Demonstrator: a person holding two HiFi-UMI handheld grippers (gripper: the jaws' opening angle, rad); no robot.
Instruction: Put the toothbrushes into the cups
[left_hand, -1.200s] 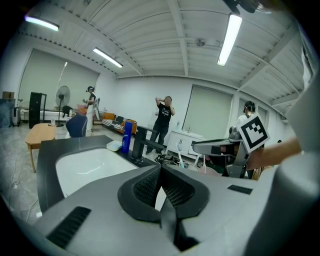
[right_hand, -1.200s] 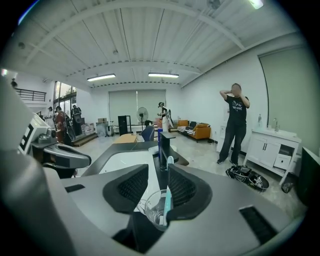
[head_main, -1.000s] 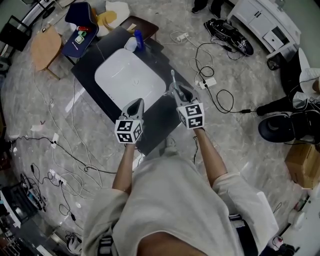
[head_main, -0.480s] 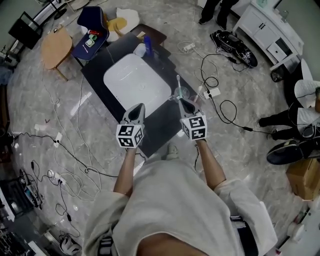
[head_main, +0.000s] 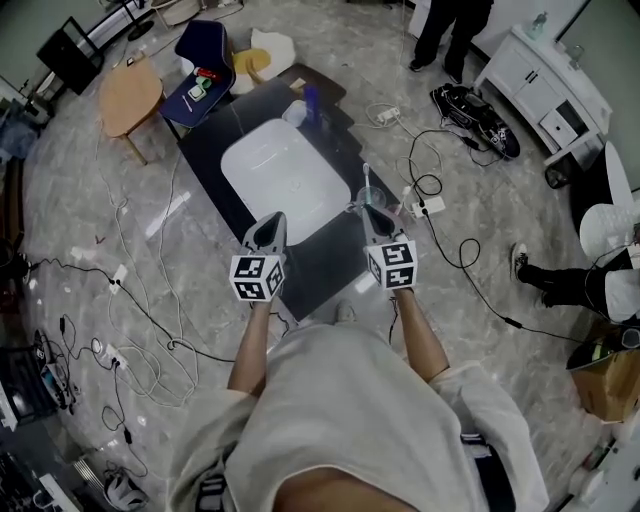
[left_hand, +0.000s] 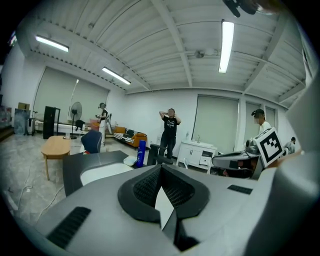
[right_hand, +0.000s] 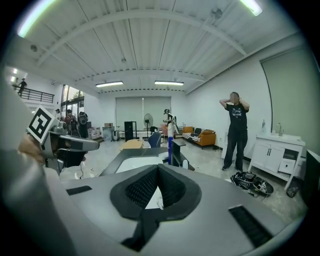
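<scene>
1. Your left gripper and right gripper: jaws together, nothing held
2. Toothbrush stands in cup, 12 o'clock off right gripper
3. This placement looks done; next brush needs open jaws, none visible

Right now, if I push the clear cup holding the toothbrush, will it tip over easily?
Likely light: the cup looks clear, perhaps plastic. The toothbrush stands well above its rim, so a high push might tip it. On the smooth dark table, a low push would probably slide it.
</scene>
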